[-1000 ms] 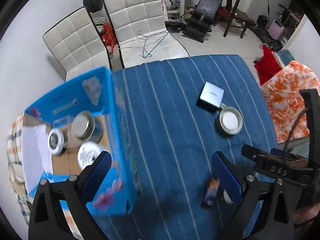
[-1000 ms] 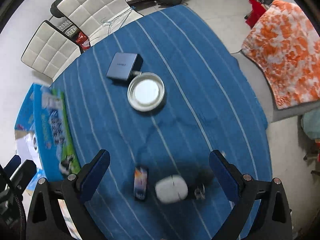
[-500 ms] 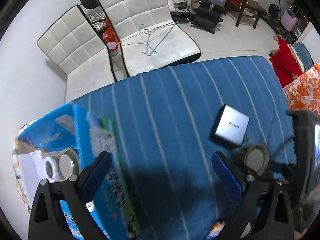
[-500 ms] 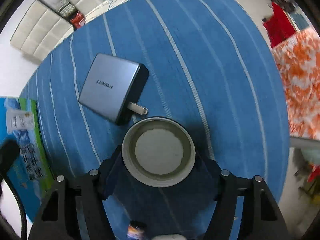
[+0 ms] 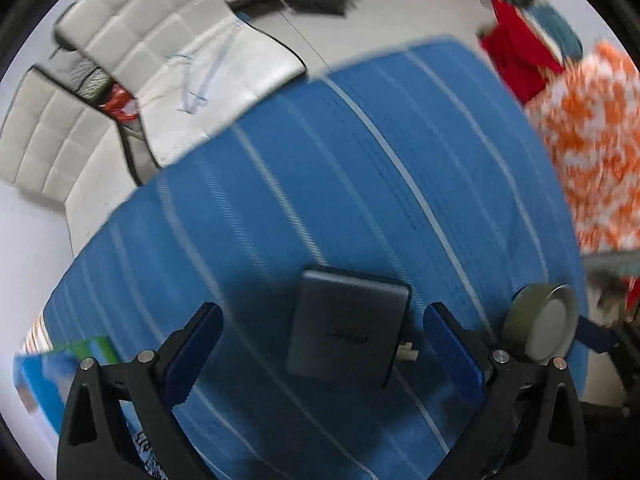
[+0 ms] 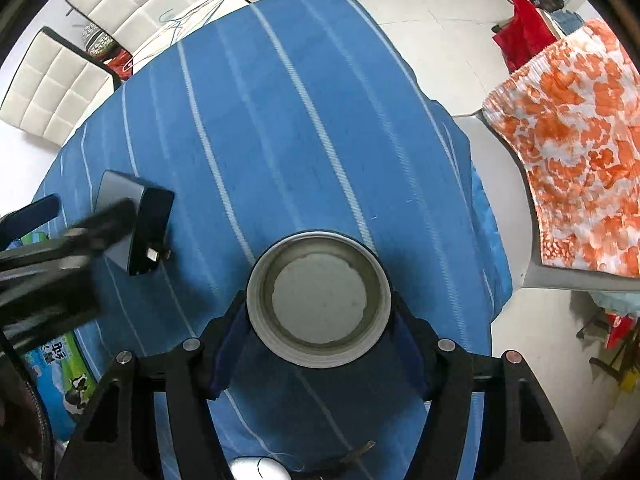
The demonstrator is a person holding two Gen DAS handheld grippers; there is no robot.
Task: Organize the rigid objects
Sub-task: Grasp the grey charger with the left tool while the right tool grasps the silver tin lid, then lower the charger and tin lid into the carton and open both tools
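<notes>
1. Stretching away from both claws, the blue striped counter is lying bare up to its far edge, where two white quilted chairs are standing against it; the right edge is dropping off beside an orange-and-white cloth.
2. The right claw is closing on a round tin, its blue pads pressing the tin's sides left and right, the open top facing the camera.
3. The left claw is hanging wide open, gripping nothing, with a grey charger lying flat on the cloth between its pads and apart from both.
4. In the left wrist view the tin is sitting just right of the right-hand pad, near the charger's plug end.
5. In the right wrist view the charger is lying well left of the tin, with the left claw's dark, blurred frame crossing in front of it.
6. A blue-and-green printed box is standing at the counter's left side, cut off by the frame in both views.
7. A white rounded object and some dark bits beside it are showing at the bottom edge of the right wrist view, too cropped to identify.
8. The left wrist view is smearing with motion, so the charger's lettering is not readable.
</notes>
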